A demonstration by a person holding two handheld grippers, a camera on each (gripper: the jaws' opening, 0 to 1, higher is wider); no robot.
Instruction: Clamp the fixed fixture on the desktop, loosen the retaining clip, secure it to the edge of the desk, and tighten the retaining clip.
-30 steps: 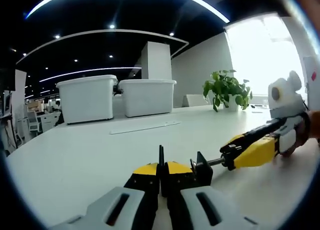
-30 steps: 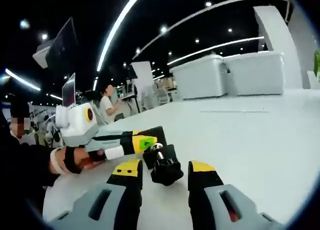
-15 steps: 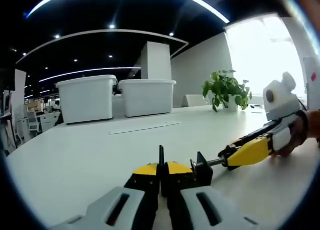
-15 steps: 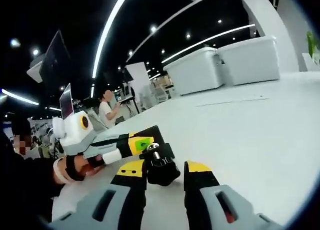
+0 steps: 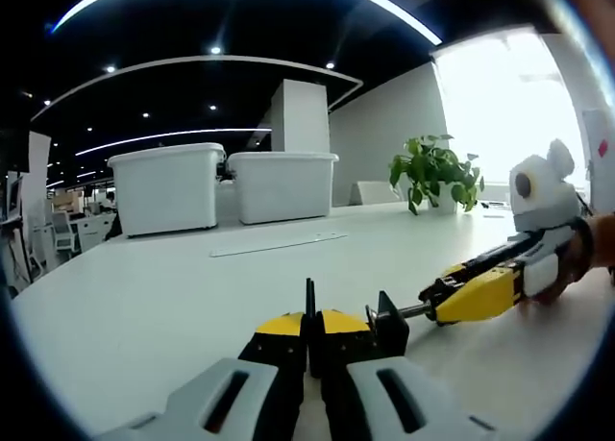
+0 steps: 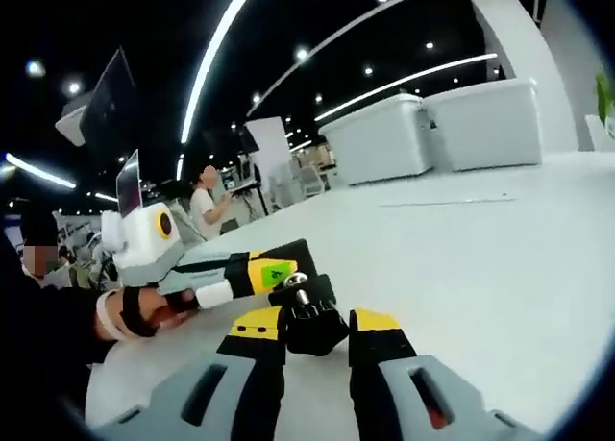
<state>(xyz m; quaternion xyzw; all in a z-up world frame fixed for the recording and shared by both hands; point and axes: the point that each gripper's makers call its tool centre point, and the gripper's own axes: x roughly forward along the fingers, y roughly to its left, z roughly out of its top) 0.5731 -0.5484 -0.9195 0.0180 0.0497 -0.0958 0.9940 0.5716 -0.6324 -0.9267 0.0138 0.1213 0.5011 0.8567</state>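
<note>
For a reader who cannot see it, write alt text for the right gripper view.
The right gripper has its jaws closed around the black knob of a clamp lying on a white desk. The left gripper reaches in from the left and holds the clamp's far end; two white bins stand beyond.

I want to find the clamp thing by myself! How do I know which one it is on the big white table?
Start at the big white table, far in front of the two white bins. The black clamp sits near the table's close edge, where the left gripper pinches its thin plate. It is the one small black metal piece there, with a round black knob between the right gripper jaws.
</note>
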